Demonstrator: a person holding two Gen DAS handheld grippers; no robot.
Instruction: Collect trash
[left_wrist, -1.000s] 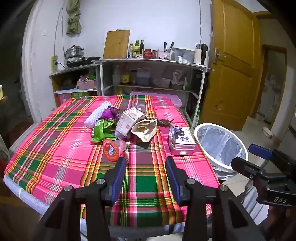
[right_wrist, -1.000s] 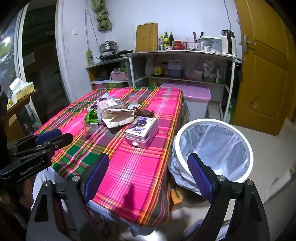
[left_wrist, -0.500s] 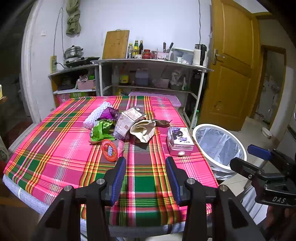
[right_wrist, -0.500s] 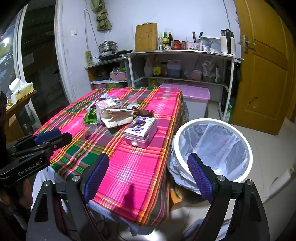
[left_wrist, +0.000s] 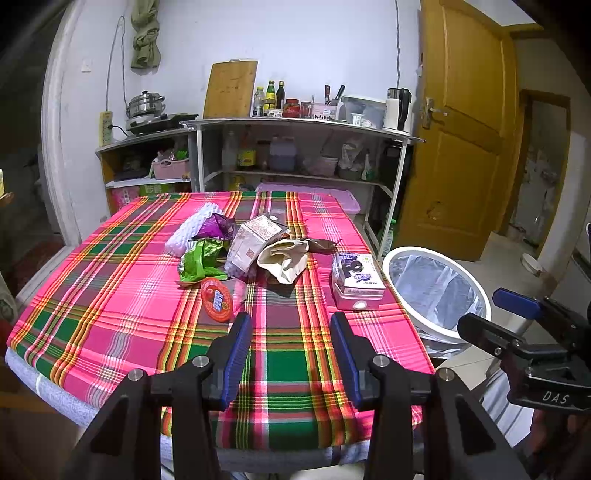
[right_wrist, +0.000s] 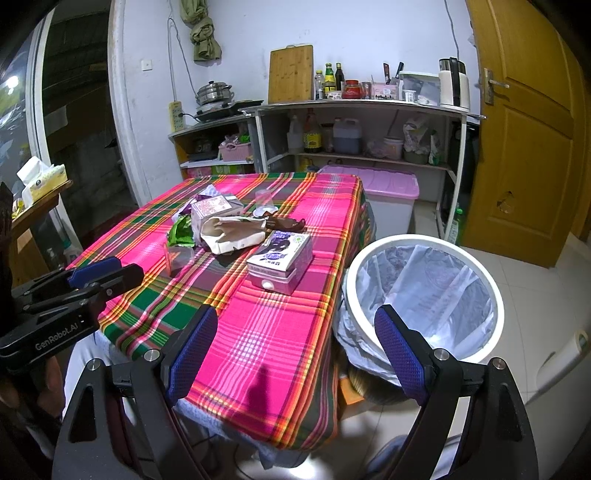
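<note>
Trash lies mid-table on a pink plaid cloth (left_wrist: 122, 295): a white foam net (left_wrist: 188, 230), a purple wrapper (left_wrist: 216, 227), a green wrapper (left_wrist: 201, 260), a red-lidded cup (left_wrist: 218, 302), a white carton (left_wrist: 255, 240), a beige paper bag (left_wrist: 284, 260) and a purple milk box (left_wrist: 356, 280) (right_wrist: 282, 254). A white bin with a clear liner (left_wrist: 436, 291) (right_wrist: 424, 295) stands right of the table. My left gripper (left_wrist: 291, 354) is open and empty over the near table edge. My right gripper (right_wrist: 295, 350) is open and empty, between table corner and bin.
A clear cup (right_wrist: 264, 201) stands farther back on the table. Metal shelves (left_wrist: 295, 125) with bottles, a kettle and a cutting board line the back wall. A pink-lidded tub (right_wrist: 376, 184) sits below. A wooden door (left_wrist: 469, 122) is at right.
Both grippers have shifted slightly; the scene sits a little lower and nearer in the left view. Nothing was picked up or released.
</note>
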